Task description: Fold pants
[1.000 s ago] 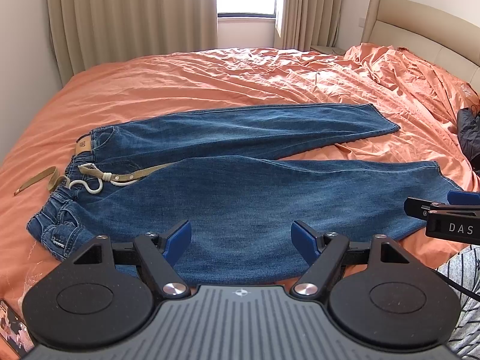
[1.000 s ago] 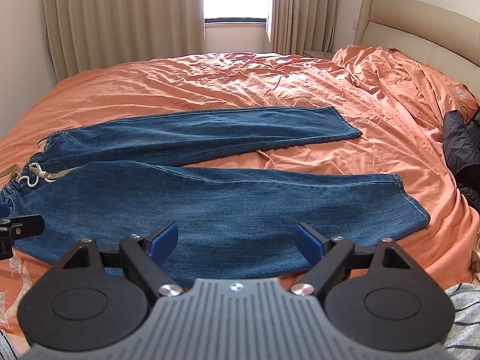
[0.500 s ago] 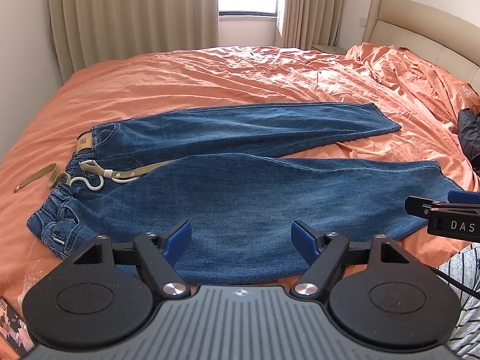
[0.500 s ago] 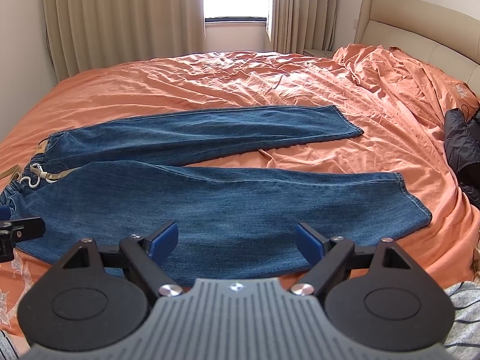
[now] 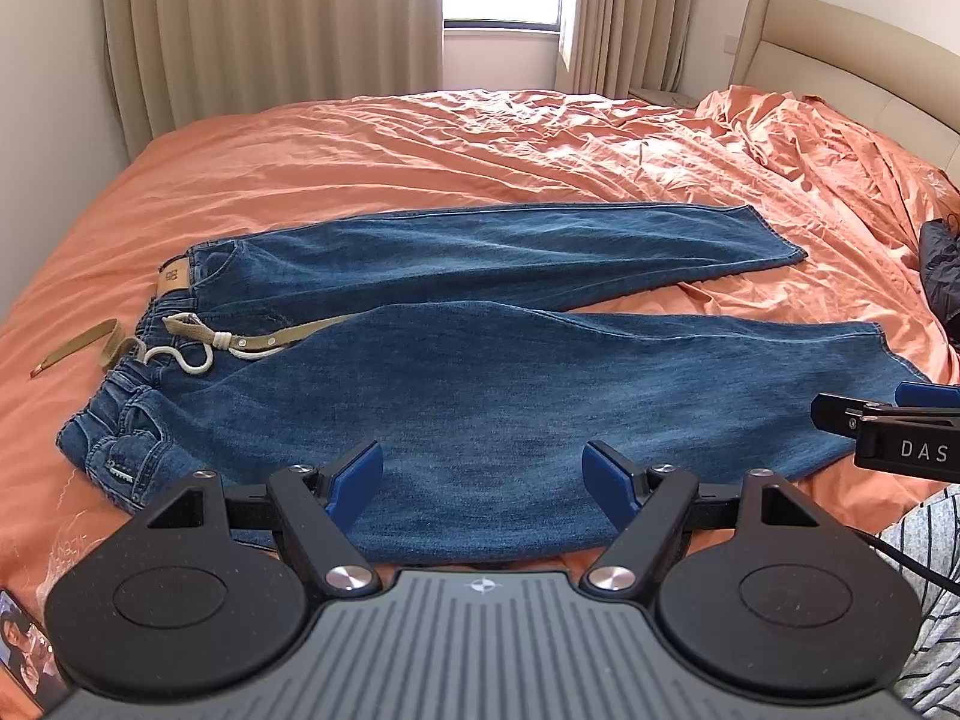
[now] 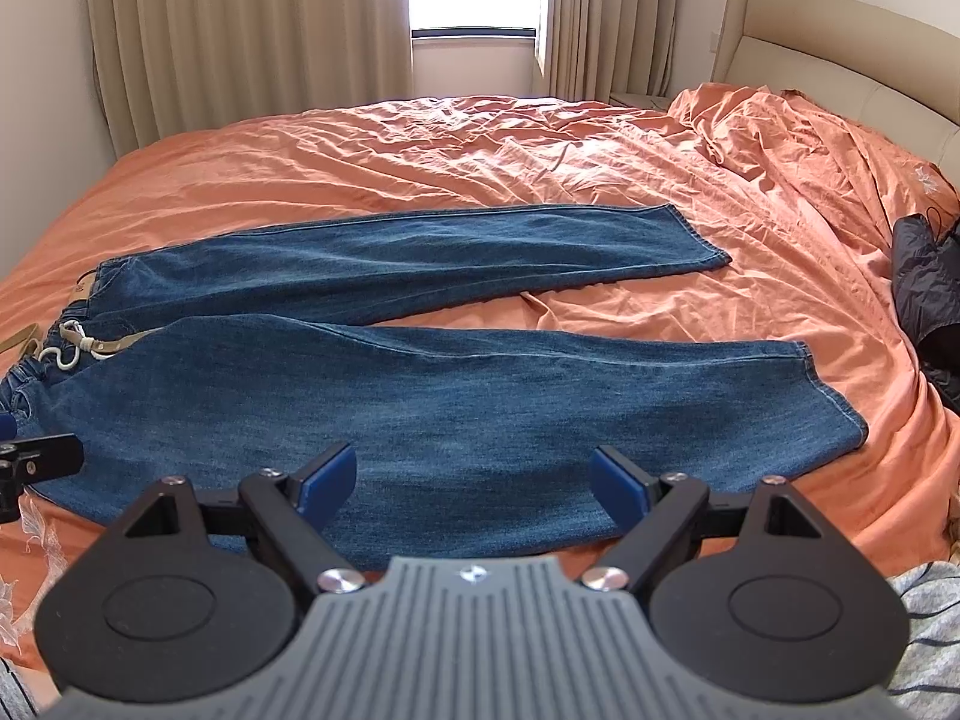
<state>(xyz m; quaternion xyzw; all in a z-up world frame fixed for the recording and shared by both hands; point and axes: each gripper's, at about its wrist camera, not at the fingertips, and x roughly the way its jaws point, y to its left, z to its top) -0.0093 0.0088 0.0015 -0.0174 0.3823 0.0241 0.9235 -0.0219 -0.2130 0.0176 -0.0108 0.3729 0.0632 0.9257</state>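
lying flat and unfolded on bed [image 5: 420,144]: jeans [image 5: 480,396], legs apart; hovering, both spread wide and empty: left gripper [image 5: 483,471], right gripper [image 6: 474,477]; all folding remaining.

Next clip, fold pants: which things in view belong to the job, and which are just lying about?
Job:
- jeans
- left gripper, jaws open
- right gripper, jaws open

Lying about:
- dark garment
- tan strap beside the waistband

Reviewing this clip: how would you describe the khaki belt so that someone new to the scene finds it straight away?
Start at the orange bed and find the blue jeans spread flat across it, legs pointing right. Go to their waistband at the left end: the khaki belt crosses the denim there, and its free end trails onto the sheet. Unlike the white drawstring looped beside it, it is a flat tan strap with metal eyelets.
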